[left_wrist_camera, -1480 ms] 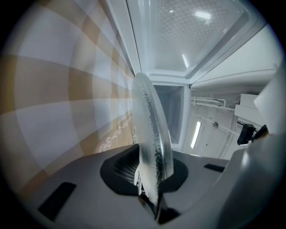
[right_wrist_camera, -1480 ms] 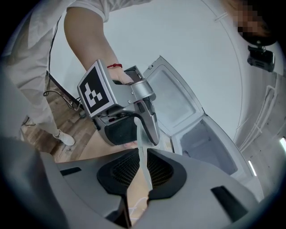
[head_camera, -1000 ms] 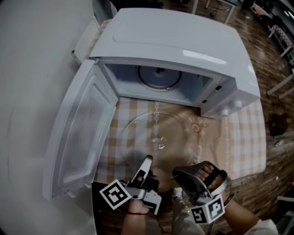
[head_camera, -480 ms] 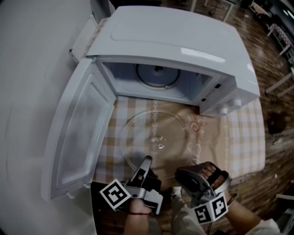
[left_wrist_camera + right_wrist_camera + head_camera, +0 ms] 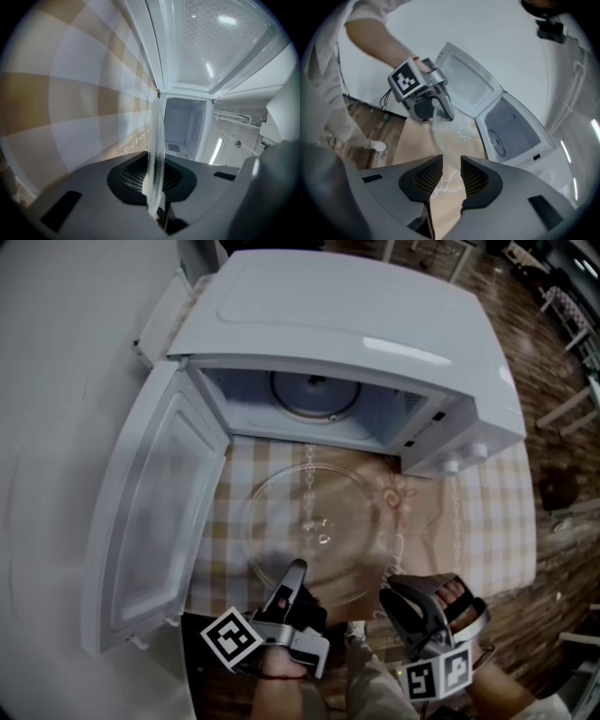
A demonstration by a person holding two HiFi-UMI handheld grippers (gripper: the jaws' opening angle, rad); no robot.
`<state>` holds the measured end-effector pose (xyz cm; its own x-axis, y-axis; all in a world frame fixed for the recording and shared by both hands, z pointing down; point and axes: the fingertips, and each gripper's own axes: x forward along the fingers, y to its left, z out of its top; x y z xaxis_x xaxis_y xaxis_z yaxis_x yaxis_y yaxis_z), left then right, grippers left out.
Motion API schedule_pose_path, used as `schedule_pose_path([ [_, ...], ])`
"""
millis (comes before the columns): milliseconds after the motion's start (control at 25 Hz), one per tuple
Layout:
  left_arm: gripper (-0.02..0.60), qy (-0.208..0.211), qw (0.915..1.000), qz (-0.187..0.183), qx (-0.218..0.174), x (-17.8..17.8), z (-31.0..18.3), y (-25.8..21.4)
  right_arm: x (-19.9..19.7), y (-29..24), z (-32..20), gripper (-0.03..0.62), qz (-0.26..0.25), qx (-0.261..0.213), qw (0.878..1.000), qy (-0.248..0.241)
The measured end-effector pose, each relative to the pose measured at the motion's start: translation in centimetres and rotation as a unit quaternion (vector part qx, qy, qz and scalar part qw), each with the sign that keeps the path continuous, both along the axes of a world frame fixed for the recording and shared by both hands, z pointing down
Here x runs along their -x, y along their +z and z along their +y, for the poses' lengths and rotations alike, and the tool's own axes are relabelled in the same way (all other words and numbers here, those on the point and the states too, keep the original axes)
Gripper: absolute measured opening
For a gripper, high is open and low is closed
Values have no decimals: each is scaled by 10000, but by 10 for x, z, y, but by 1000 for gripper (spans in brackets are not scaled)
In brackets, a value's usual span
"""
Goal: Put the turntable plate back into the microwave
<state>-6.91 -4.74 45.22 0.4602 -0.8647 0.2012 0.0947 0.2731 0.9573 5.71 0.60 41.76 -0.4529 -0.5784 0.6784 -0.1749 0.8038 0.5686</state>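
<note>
Turntable plate (image 5: pixel 314 521), clear glass, lies flat on the checked tablecloth (image 5: pixel 487 512), just in front of the open microwave (image 5: pixel 356 324), whose door (image 5: pixel 155 512) hangs wide at the left. At the plate's near rim, the left gripper (image 5: pixel 296 570) pinches the glass edge between its pads. At near right, the right gripper (image 5: pixel 405 594) is spreading its jaws; the pads touch nothing, and the rim sits just ahead of the gap. Held by one edge only, the slick glass may well sag, slip free or strike the cavity's sill when lifted. A second ago the left jaws stood wider; now they are clamped on the rim. The right gripper has drifted right, away from the plate, which has stayed on the cloth.
</note>
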Motion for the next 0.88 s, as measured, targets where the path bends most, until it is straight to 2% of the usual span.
schedule_pose_path([
  [200,23,6,10000,22,18,-1,0,-1,17,22,-11,146,555,-457,9962,-491],
  [360,23,-14,10000,51,5,0,-2,-2,39,19,-15,144,688,-803,9895,-983],
  [440,22,-21,10000,71,-8,0,-3,-4,49,17,-12,127,688,-885,9868,-1165],
  [480,21,-29,10000,76,-5,1,-3,-5,52,16,-10,96,708,-928,9857,-1217],
  [680,23,-19,9999,107,-19,1,-5,-9,52,12,-12,90,665,-924,9865,-1175],
  [880,28,-29,9997,109,-215,0,-10,-17,50,7,-16,77,592,-990,9874,-1082],
])
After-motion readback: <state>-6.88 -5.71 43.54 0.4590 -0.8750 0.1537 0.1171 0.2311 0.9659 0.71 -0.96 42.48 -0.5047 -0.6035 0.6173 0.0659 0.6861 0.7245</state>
